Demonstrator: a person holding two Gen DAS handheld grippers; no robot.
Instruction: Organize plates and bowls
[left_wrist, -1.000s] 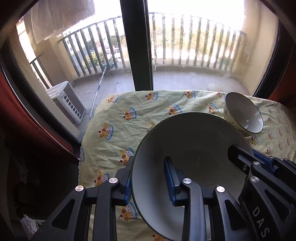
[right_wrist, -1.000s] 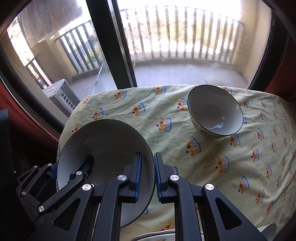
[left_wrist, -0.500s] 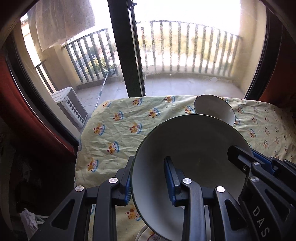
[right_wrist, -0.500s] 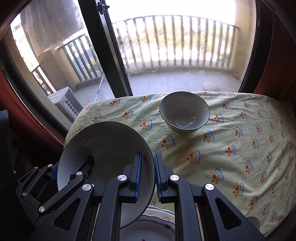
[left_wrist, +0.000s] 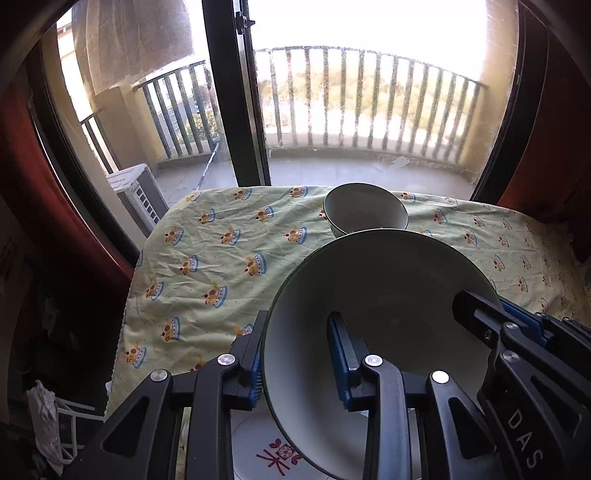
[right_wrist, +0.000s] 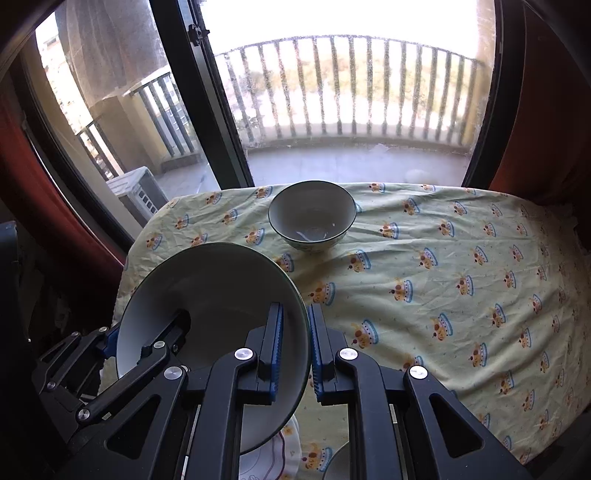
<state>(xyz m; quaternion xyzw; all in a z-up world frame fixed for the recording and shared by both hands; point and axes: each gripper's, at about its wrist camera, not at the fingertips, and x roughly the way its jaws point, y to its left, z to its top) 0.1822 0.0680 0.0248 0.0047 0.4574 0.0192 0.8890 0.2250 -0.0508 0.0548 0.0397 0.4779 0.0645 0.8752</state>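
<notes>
Since a second ago both grippers and the big bowl have pulled back and up from the far end of the table: more of the yellow tablecloth shows, the small bowl sits farther off, and a flowered plate has come into sight beneath.

Nearest, the left gripper pinches the big bowl's left rim, one blue pad outside the wall and one inside. The right gripper is pressed together on the opposite rim, which runs up between its two pads. The bowl hangs between them, clear of the cloth and tipped so its hollow faces the cameras. Just under it lies the plate; the right wrist view shows that plate's edge and what may be a second dish rim at the bottom edge, too cropped to be sure.

Farther off, the small bowl stands upright on the cloth near the window end, well apart from the carried bowl. Beyond it are the glass door and the balcony railing.

The step in hand looks like carrying the big bowl toward the near stack. The next move probably calls for levelling it, centring it over the plate, lowering both sides together, and loosening both grips only once it rests; an uneven release could tip it.
</notes>
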